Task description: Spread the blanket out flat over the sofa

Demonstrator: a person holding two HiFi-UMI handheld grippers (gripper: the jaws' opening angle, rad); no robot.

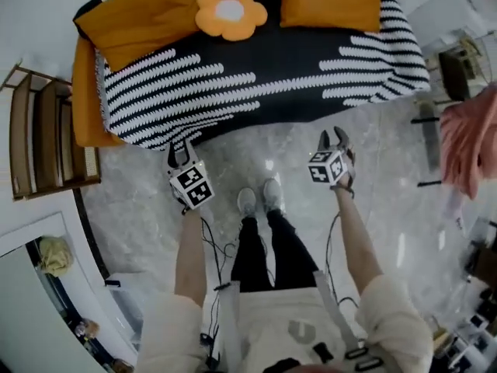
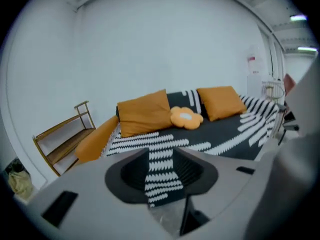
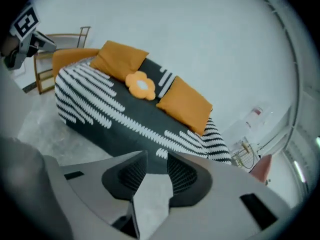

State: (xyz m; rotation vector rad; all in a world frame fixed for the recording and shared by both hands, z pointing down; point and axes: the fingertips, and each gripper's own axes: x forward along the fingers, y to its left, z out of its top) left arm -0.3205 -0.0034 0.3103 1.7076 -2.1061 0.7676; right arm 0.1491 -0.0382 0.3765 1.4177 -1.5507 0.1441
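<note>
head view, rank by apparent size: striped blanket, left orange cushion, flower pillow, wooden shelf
1. black-and-white striped blanket
2. left orange fabric cushion and brown wooden shelf rack: look about alike, not ranked
3. orange flower-shaped pillow, smallest

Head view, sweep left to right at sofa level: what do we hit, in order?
wooden rack → left orange cushion → flower cushion → right orange cushion → pink fabric
</note>
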